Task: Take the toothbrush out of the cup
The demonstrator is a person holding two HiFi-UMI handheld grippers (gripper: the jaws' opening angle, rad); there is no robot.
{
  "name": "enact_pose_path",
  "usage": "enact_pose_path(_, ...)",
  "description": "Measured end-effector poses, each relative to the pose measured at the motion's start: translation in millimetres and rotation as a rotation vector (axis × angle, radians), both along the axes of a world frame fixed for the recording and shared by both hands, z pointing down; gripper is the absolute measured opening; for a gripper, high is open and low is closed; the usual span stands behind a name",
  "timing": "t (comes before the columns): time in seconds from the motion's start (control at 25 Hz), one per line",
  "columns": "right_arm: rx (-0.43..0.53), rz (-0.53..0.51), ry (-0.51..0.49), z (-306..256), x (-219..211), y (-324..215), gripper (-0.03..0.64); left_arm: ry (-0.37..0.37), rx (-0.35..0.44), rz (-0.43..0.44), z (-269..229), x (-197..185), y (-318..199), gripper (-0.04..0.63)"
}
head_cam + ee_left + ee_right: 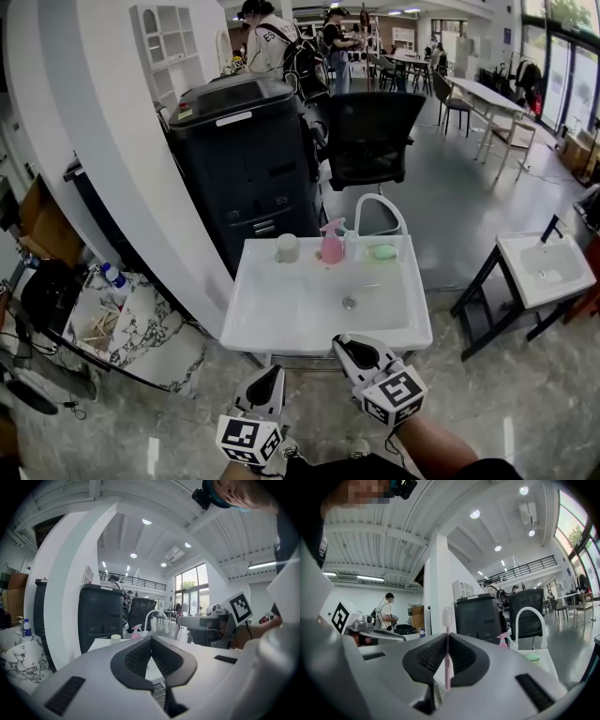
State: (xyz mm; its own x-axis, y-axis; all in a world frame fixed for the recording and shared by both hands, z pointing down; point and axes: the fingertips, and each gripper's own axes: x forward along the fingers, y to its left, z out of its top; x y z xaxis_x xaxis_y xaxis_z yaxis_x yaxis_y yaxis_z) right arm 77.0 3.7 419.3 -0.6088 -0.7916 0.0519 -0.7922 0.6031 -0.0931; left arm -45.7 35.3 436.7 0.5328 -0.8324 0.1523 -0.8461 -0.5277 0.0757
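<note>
A pink toothbrush stands upright between the jaws of my right gripper, bristle head on top; the gripper is shut on its handle. In the head view the right gripper hovers at the near edge of the white sink. The cream cup stands on the sink's back rim, apart from both grippers, and shows small in the left gripper view too. My left gripper is shut with nothing in it and sits just below the sink's front edge.
A pink spray bottle, a green soap and a white arched faucet line the sink's back. Behind stand a black cabinet and an office chair. A second sink stands right, a white pillar left.
</note>
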Motion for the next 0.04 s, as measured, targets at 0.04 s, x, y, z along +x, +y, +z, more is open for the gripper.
enact_pose_path(0.04,0.000,-0.001,0.000,-0.3,-0.5,0.2,0.026,0.001,0.000,-0.001,-0.2,-0.5,0.4,0.018)
